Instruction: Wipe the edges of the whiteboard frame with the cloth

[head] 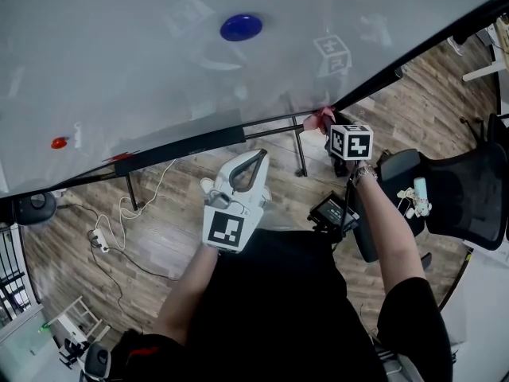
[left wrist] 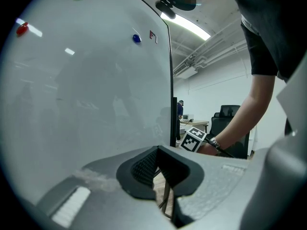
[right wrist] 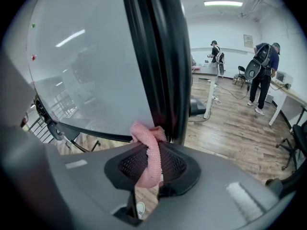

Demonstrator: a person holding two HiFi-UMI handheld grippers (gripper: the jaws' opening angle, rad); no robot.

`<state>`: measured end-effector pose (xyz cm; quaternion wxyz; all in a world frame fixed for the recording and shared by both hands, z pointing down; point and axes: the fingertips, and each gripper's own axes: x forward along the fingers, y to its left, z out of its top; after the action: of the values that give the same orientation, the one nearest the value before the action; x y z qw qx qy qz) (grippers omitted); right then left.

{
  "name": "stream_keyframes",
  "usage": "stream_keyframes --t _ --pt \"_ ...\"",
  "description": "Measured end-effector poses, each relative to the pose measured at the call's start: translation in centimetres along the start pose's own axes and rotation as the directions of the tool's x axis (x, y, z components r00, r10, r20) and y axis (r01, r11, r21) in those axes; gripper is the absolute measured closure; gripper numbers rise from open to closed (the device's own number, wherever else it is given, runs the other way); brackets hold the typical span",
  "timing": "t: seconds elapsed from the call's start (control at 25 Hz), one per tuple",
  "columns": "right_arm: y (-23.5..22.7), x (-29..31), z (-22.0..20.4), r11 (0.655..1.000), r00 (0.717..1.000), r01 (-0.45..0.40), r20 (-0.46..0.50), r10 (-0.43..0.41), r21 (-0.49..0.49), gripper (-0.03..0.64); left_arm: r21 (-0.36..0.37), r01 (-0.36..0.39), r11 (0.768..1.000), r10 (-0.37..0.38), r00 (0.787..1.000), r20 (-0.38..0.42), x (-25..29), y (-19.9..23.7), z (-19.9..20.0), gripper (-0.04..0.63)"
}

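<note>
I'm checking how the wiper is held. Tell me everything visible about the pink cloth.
The cloth is pink, with a knitted, waffle-like texture, bunched into a narrow strip. The right hand-held gripper holds it pinched between its jaws, the loose end hanging down between them. Its bunched top rests against the black frame at the whiteboard's lower corner. The head view shows only a small pink tuft there.

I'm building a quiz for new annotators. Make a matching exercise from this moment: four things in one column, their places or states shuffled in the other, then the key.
1. cloth
2. left gripper
3. blue magnet
4. office chair

A. on the wooden floor
B. shut, nothing between its jaws
C. pinched in the right gripper, at the black frame
D. stuck on the whiteboard

Pairs: 1-C, 2-B, 3-D, 4-A.
</note>
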<state>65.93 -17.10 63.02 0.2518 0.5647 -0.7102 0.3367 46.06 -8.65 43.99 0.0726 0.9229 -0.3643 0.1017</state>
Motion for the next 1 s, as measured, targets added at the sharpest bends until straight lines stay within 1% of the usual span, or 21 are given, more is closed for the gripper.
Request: stream_keyframes --t 0.16,0.32,0.44,0.52,0.68,0.88,1.0 --pt "0.0 -0.1 0.0 1.000 1.000 0.006 0.011 -0.006 0.017 0.555 0.009 0.010 1.000 -0.010 1.000 -0.005 -0.1 -0.2 -0.1 0.595" --pt "0.2 -0.7 -0.4 0.998 0.999 0.001 0.033 -0.003 0.066 0.560 -0.007 0.011 1.000 -0.011 1.000 -0.013 -0.4 0.0 -0.5 0.595" --pt "0.8 -1.3 -0.3 0.998 0.998 -0.007 0.058 0.003 0.069 0.561 -0.022 0.008 1.000 -0.008 1.000 -0.019 -0.7 0.6 -0.8 0.595" --pt "1.0 -2.0 0.0 0.997 0.996 -0.005 0.087 -0.001 0.074 0.561 -0.022 0.005 1.000 -0.005 1.000 -0.010 -1.0 0.9 -0.7 0.595" --pt "1.8 -4.5 0.5 0.995 0.988 -0.003 0.155 -0.012 0.095 0.561 -0.023 0.005 1.000 -0.005 1.000 0.007 -2.4 1.1 -0.6 0.595" --pt "3.4 -8.1 0.3 0.998 0.980 0.023 0.197 -0.036 0.067 0.562 -0.030 -0.016 0.999 0.017 1.000 0.018 -5.0 2.4 -0.7 0.595" --pt "4.6 -10.8 -0.2 0.994 0.972 0.027 0.229 -0.050 0.102 0.563 -0.035 -0.031 0.999 0.032 0.999 0.025 -7.2 3.4 -0.8 0.595"
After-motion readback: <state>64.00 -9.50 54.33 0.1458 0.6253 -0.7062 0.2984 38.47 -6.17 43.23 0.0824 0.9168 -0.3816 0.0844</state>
